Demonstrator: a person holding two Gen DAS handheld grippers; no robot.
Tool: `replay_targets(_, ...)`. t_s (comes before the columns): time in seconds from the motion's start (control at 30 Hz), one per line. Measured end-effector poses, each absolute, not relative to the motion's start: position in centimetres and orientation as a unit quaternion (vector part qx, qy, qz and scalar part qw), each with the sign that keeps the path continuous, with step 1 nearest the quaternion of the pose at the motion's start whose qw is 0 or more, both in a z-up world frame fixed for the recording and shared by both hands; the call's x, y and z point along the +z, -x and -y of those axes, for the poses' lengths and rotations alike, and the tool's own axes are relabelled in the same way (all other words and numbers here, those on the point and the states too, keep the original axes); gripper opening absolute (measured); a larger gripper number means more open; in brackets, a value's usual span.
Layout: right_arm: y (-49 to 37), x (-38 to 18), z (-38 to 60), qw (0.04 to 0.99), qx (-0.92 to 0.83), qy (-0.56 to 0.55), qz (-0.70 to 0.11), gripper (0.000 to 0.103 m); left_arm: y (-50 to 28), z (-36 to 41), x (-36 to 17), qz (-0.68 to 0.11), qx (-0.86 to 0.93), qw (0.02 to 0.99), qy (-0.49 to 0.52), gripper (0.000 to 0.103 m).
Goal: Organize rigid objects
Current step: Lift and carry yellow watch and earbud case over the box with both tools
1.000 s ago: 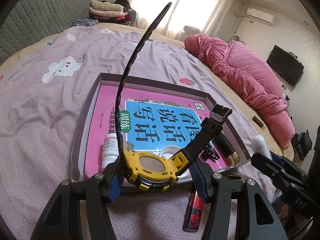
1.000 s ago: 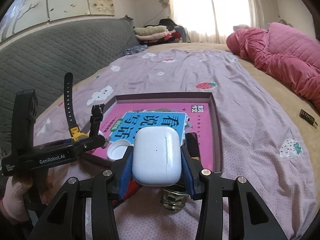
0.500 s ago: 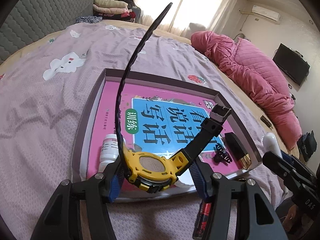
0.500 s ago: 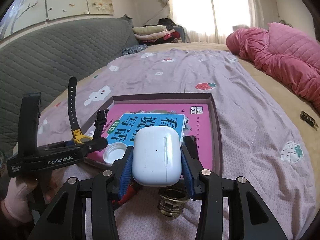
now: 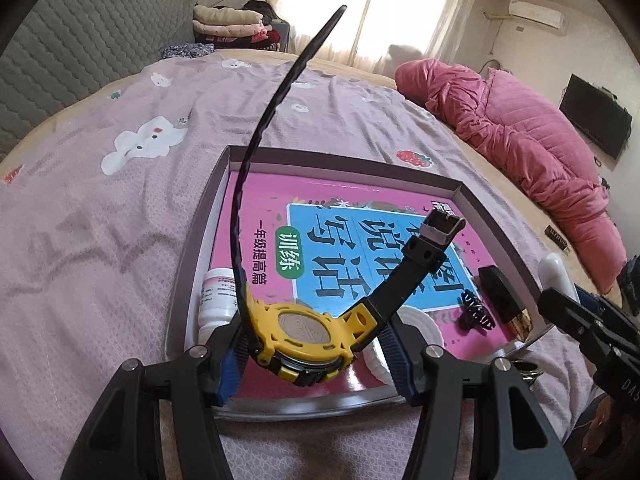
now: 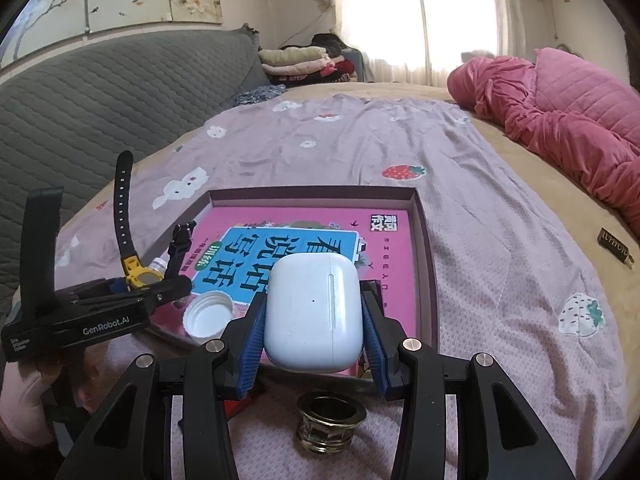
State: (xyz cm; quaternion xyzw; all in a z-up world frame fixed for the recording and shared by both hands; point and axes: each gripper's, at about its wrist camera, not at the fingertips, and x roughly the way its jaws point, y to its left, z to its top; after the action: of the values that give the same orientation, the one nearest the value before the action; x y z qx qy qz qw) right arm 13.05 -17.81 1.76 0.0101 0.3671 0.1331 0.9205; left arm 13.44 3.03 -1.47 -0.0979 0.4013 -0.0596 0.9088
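I carry both pieces in over the near rim of the tray (image 5: 472,194) and set each down on a bare patch of the pink book (image 5: 260,200), low enough that nothing drops or bounces. My left tongs (image 5: 316,344) are clenched on the yellow watch (image 5: 304,330) by its case, so I should lay it flat and mind the long strap sticking up, which could catch the rim or sweep the pill bottle (image 5: 218,296) and the white cap (image 6: 209,315). My right tongs (image 6: 314,316) grip the white earbud case (image 6: 314,312) upright, above the tray's near edge. Both tongs point forward over the bed, left beside right, angled slightly downward toward the tray
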Motion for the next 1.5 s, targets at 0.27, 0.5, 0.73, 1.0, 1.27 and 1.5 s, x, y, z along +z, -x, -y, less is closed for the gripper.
replay_targets(0.27,-13.5,1.1,17.3,0.915,0.141,-0.006,-0.377,0.046,-13.4,-1.8,-1.8,-0.407,-0.069,0.908,0.077,0.059)
replay_targets(0.5,-13.9,0.7,16.8,0.912,0.146,-0.003,-0.383,0.046,-13.6,-1.0,-2.2,-0.414,-0.083,0.904,0.067,0.059)
replay_targets(0.73,-14.2,0.3,16.6,0.91,0.149,0.001,-0.387,0.046,-13.8,-0.8,-2.5,-0.417,-0.078,0.903,0.062,0.059)
replay_targets(1.0,-14.6,-0.4,16.0,0.906,0.153,0.012,-0.394,0.046,-13.8,-0.8,-2.7,-0.418,-0.077,0.903,0.056,0.06)
replay_targets(1.27,-15.0,-1.2,15.3,0.9,0.159,0.027,-0.404,0.046,-13.7,-0.8,-2.6,-0.424,-0.073,0.901,0.051,0.06)
replay_targets(1.5,-15.4,-1.7,15.1,0.898,0.161,0.036,-0.408,0.046,-13.4,-1.1,-2.4,-0.424,-0.077,0.901,0.057,0.061)
